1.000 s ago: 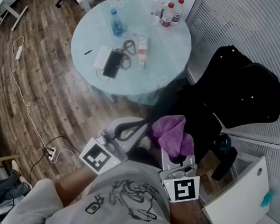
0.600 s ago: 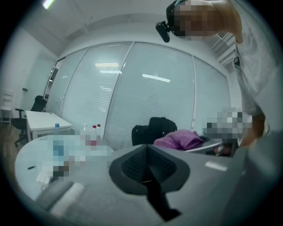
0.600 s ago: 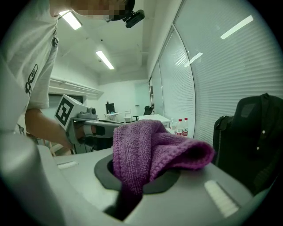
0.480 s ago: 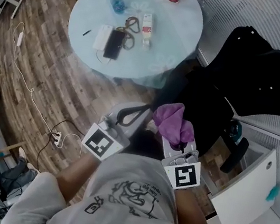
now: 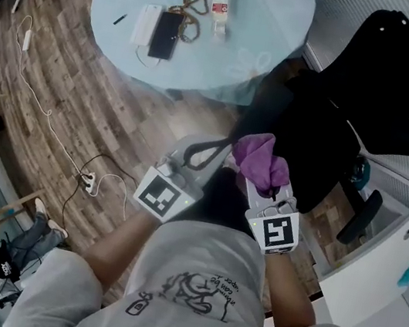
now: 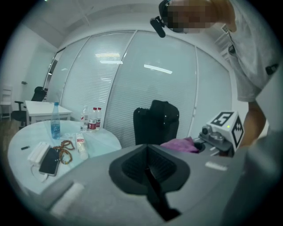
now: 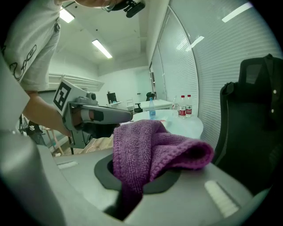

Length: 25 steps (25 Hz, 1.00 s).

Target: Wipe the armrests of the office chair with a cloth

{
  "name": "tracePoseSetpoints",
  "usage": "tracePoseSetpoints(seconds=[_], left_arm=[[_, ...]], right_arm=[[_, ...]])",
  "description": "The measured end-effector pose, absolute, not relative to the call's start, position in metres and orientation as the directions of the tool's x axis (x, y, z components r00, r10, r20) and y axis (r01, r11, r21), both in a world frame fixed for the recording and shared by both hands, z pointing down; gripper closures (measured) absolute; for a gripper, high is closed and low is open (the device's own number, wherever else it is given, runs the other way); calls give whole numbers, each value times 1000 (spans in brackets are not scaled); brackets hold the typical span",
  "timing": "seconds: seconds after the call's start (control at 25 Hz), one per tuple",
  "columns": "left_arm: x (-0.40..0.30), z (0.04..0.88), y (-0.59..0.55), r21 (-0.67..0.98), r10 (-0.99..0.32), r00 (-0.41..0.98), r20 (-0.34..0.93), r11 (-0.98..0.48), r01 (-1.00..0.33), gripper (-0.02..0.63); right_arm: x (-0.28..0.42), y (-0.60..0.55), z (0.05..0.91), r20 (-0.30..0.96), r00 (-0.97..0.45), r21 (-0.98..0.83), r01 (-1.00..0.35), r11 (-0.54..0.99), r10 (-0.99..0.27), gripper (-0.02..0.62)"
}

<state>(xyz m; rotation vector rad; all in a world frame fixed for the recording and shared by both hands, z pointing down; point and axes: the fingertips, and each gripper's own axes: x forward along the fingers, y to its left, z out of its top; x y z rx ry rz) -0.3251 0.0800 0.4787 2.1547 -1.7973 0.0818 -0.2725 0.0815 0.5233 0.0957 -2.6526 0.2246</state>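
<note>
My right gripper [image 5: 259, 175] is shut on a bunched purple cloth [image 5: 258, 159], which spills over its jaws in the right gripper view [image 7: 150, 145]. My left gripper [image 5: 219, 146] is held beside it, to the left, jaws shut with nothing between them [image 6: 148, 170]. The black office chair [image 5: 326, 141] stands just ahead and to the right of both grippers, apart from them. A black jacket [image 5: 408, 77] hangs over its backrest. One black armrest [image 5: 361, 216] shows at the chair's right side. The chair also appears in the left gripper view [image 6: 157, 121].
A round glass table [image 5: 230, 61] with a phone [image 5: 164, 34], a bottle and small items stands ahead to the left. A white cabinet [image 5: 371, 282] is at the right. Cables and a power strip [image 5: 88, 177] lie on the wood floor. Slatted blinds line the wall behind the chair.
The table has slid toward the top of the head view and the chair has come nearer. Both grippers keep side by side, the cloth still held in the right one.
</note>
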Motion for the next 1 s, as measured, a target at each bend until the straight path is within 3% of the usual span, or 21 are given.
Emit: tracePoseSetpoints(seconds=[0.6, 1.0], left_arm=[[-318, 577, 77, 203, -935, 224, 274, -171, -964, 604], [-324, 594, 77, 208, -911, 263, 317, -203, -957, 604]], right_arm=[[-290, 91, 673, 640, -768, -126, -72, 989, 26, 552], [-294, 86, 679, 639, -768, -127, -55, 990, 39, 554]])
